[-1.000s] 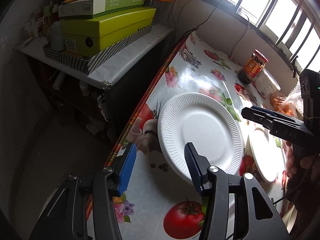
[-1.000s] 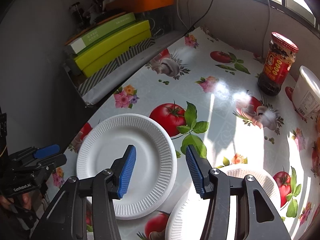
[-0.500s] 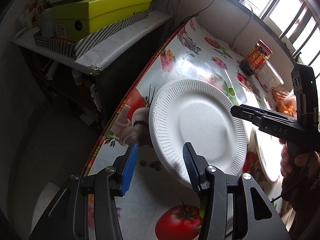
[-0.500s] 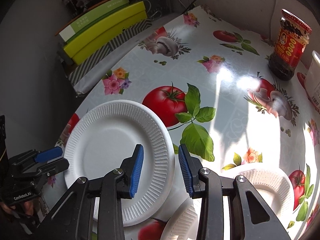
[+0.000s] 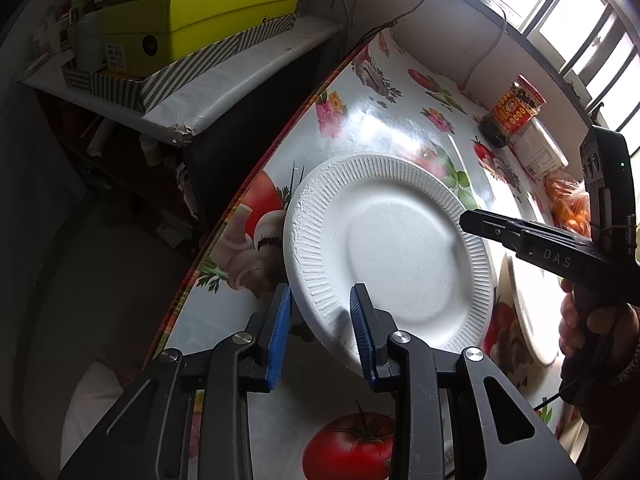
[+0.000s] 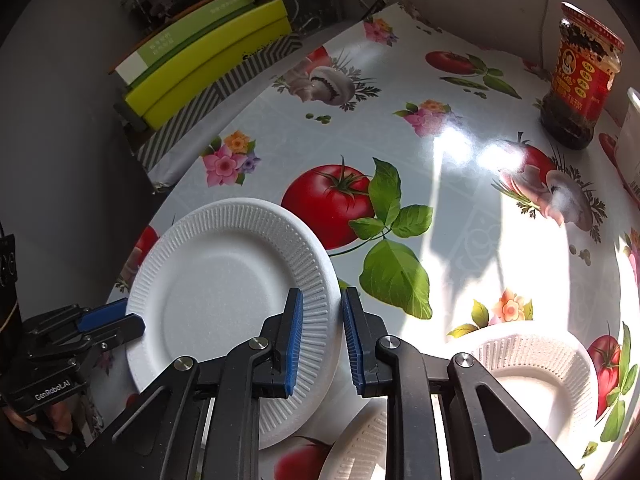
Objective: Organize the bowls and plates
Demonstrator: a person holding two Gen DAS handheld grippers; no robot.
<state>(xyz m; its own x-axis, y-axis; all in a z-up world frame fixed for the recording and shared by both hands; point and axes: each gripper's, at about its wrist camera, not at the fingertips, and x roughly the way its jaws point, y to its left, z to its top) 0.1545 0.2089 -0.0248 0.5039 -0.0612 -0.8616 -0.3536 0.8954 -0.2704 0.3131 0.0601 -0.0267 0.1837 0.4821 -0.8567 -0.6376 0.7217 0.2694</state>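
A white foam plate [image 5: 384, 248] lies on the printed tablecloth near the table's left edge; it also shows in the right wrist view [image 6: 224, 300]. My left gripper [image 5: 320, 328] straddles its near rim, jaws narrowed but apart from it. My right gripper [image 6: 320, 332] straddles the opposite rim, jaws close on either side; it appears in the left wrist view [image 5: 480, 218] at the plate's right edge. A white foam bowl [image 6: 536, 376] and another white plate [image 6: 360, 444] sit to the right.
A red-labelled sauce jar [image 6: 580, 80] and a white tub [image 5: 540, 152] stand at the back. Stacked green boxes [image 5: 192, 20] rest on a side shelf beyond the table's left edge. A bag of orange produce [image 5: 568, 204] lies at the right.
Both grippers have moved in onto the foam plate's opposite rims and narrowed their jaws around it.
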